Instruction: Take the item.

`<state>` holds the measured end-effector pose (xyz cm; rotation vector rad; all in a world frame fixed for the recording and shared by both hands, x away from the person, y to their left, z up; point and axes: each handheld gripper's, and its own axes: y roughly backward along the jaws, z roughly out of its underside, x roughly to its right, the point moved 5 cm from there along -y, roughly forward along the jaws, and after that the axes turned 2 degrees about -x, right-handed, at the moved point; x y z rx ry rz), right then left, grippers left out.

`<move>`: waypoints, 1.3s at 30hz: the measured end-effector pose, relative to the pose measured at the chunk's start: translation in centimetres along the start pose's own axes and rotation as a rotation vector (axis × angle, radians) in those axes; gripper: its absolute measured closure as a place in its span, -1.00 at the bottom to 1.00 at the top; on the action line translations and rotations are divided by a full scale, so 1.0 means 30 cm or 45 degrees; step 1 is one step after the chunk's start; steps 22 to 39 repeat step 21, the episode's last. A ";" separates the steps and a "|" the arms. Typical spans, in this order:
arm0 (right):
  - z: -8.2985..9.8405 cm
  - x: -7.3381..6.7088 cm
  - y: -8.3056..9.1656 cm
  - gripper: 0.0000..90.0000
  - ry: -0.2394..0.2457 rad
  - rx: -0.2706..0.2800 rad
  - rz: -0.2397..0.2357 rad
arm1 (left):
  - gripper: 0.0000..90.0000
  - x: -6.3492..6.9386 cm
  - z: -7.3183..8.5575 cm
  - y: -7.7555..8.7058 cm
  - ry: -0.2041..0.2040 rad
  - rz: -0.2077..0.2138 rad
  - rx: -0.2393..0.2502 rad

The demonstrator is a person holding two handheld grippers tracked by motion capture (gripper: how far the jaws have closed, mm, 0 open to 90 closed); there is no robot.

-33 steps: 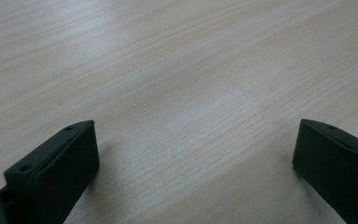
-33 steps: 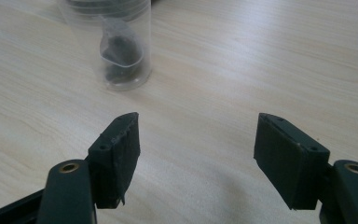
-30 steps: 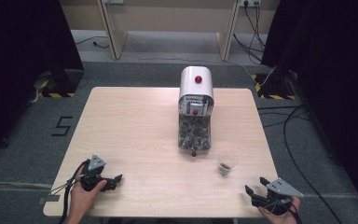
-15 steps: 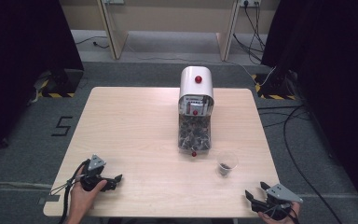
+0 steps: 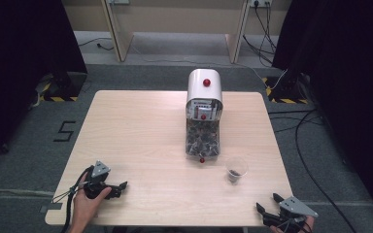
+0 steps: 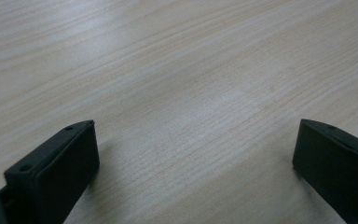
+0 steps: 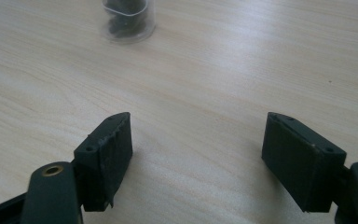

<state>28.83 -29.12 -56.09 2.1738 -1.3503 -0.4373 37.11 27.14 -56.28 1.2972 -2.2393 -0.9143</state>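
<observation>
My right gripper [image 5: 272, 213] sits at the near right corner of the pale wooden surface [image 5: 145, 136], its black jaws spread wide with nothing between them; they have just been opening further. In the right gripper view I look along those jaws [image 7: 198, 154] across bare wood, and the small clear plastic cup [image 7: 128, 18] with dark pieces in its bottom stands ahead at about eleven o'clock, near but not touching.

From the high view that cup [image 5: 236, 169] is upright, its long axis vertical, and it lies at roughly eleven o'clock from my right gripper, with open surface in between. Just beyond the cup, at about ten o'clock from it, stands the white round-topped dispenser [image 5: 204, 87] with a red knob and a clear chute full of dark pieces, a small red tap [image 5: 202, 159] at its foot.

My left gripper [image 5: 119, 187] rests at the near left edge, jaws also well apart and holding nothing; its own view [image 6: 193, 154] looks onto plain wood grain. From it the cup lies far off at about three o'clock, well apart.

So the right hand is clearly the nearer one. I judge the coming move to be a short reach forward and slightly left, jaws kept wide, to straddle the cup's wall from the side.
</observation>
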 end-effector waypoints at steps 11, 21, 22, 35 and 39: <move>0.025 -0.013 0.013 -0.44 -0.025 0.059 0.017 | -1.00 0.000 0.000 0.000 0.000 0.000 0.000; 0.024 -0.011 0.013 -0.44 -0.018 0.059 0.016 | -1.00 0.000 0.000 0.000 0.000 0.000 0.000; 0.024 -0.011 0.013 -0.44 -0.018 0.059 0.016 | -1.00 0.000 0.000 0.000 0.000 0.000 0.000; 0.024 -0.011 0.013 -0.44 -0.018 0.059 0.016 | -1.00 0.000 0.000 0.000 0.000 0.000 0.000; 0.024 -0.011 0.013 -0.44 -0.018 0.059 0.016 | -1.00 0.000 0.000 0.000 0.000 0.000 0.000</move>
